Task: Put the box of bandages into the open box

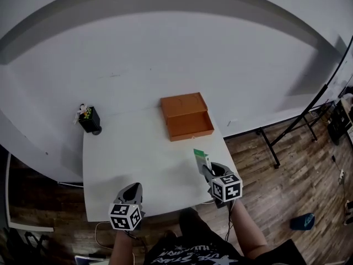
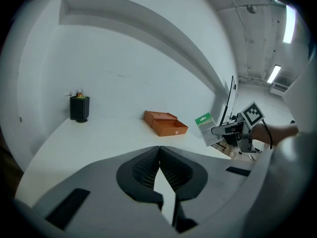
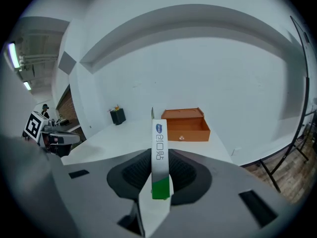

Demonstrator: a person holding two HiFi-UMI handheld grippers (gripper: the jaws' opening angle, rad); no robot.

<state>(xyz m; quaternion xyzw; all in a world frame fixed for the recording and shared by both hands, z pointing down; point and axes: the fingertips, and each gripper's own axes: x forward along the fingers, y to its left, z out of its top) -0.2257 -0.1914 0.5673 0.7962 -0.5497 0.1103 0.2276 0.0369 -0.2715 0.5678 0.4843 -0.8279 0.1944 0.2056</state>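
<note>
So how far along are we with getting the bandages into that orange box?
Pickup looks done: the right gripper is shut on the box of bandages, near the table's front edge. The left gripper is shut on nothing. Left to do: carry it to the open box farther back and release it inside.

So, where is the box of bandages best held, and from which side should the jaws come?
By its green end, from the near side, with the jaws pressing its two broad flat faces. The box of bandages is thin and set on edge, as the right gripper grips it now, so its long free end points toward the open box.
</note>
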